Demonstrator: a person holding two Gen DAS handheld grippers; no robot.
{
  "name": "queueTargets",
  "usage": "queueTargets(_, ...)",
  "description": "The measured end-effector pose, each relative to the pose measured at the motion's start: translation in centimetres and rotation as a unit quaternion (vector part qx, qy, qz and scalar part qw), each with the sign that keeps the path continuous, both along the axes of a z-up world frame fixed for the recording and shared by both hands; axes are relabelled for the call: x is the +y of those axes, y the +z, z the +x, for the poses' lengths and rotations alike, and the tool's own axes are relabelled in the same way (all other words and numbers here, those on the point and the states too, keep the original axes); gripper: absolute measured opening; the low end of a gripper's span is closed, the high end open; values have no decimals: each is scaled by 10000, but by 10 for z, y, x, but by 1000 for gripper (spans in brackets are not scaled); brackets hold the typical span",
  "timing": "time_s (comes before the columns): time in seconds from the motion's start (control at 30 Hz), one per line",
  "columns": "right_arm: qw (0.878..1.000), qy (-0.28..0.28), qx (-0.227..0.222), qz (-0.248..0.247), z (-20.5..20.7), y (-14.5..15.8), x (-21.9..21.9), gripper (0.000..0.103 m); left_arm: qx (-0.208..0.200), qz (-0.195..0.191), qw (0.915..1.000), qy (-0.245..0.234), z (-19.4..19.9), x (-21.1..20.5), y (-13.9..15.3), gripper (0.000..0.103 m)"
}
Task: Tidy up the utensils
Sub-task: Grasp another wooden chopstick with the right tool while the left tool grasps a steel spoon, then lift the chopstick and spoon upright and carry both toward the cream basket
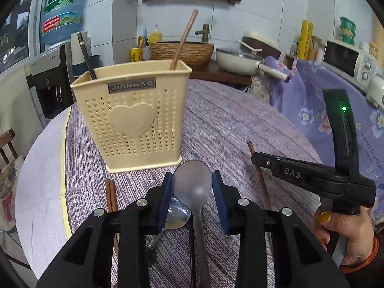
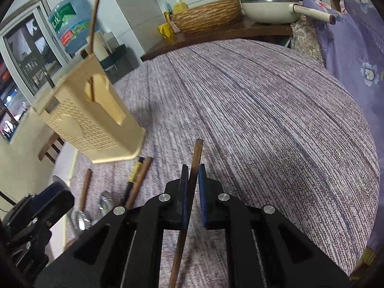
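Cream plastic holder (image 1: 130,117) stands upright on the purple cloth (image 1: 228,124), directly ahead of the left gripper (image 1: 192,192) and near it; two chopsticks already lean inside, a dark one (image 1: 86,57) at its left end and a brown one (image 1: 183,39) at its right. Left gripper: jaws spread wide, blue pads (image 1: 165,199) flanking the bowl of a grey spoon (image 1: 193,187) with a gap on the right side; whether the left pad touches the bowl cannot be told, and no grip shows. Spoon's long axis runs along the fingers, bowl toward the holder, handle back under the gripper body. A second, shinier spoon (image 1: 176,216) lies beneath, and brown chopsticks (image 1: 111,196) rest on the cloth just left. Right gripper (image 2: 193,180): jaws nearly closed, clamped on a brown chopstick (image 2: 195,158) that runs lengthwise between the pads, tip poking forward. From the right wrist view the holder (image 2: 91,117) sits up and to the left, well apart; more chopsticks (image 2: 139,180) and spoons (image 2: 105,204) lie on the cloth between. Judgement: the left gripper is nearer the holder but has nothing secured; the right holds its piece and must swing left and tip the stick upright to drop it through the open top.
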State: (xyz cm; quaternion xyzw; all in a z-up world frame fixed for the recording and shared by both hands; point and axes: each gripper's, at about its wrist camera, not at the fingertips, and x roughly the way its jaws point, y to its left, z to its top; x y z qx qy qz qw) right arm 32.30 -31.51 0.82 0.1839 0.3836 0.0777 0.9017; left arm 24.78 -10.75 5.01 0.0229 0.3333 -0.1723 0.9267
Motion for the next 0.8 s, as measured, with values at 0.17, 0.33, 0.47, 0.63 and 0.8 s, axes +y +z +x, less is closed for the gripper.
queueTargets(0.17, 9988, 128, -477, 28, -13, 32, 4, 8, -78, -231, 9997, 17, -1, 11, 12, 11)
queueTargets(0.33, 9972, 228, -716, -31, -21, 49, 8, 8, -59, -244, 9997, 70, 3, 16, 11, 9)
queueTargets(0.47, 9973, 184, -706, -43, -22, 49, 5, 8, 90, -206, 9997, 66, 8, 20, 6, 9)
queueTargets(0.63, 9978, 68, -651, -39, -21, 46, 1, 8, 167, 17, 9997, -157, 9, 5, -4, 31)
queueTargets(0.8, 9972, -10, -741, -130, -26, 50, -2, 8, 461, 205, 9969, -604, 17, -23, -27, 42)
